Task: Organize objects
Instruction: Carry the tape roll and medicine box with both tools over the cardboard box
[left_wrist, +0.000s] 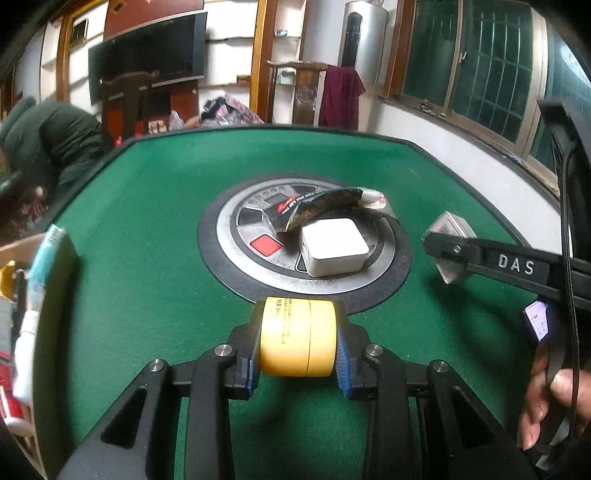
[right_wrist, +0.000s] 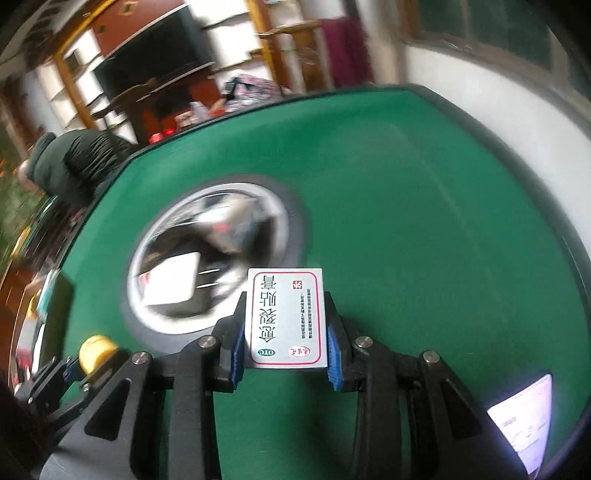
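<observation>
My left gripper (left_wrist: 298, 325) is shut on a yellow round container (left_wrist: 298, 338), held above the green table (left_wrist: 147, 229); the container also shows in the right wrist view (right_wrist: 96, 350). My right gripper (right_wrist: 285, 321) is shut on a white medicine box (right_wrist: 286, 317) with a red border and Chinese print, also seen in the left wrist view (left_wrist: 448, 240) at the right. On the round centre panel (left_wrist: 255, 229) lie a white square charger (left_wrist: 334, 245) and a dark crumpled packet (left_wrist: 325, 206). The right wrist view is motion-blurred.
A cardboard box (left_wrist: 22, 314) with tubes and packets stands at the table's left edge. A lit phone (right_wrist: 524, 417) lies at the near right. A person in a dark jacket (left_wrist: 48, 144) is beyond the table's far left. Shelves, a TV and windows stand behind.
</observation>
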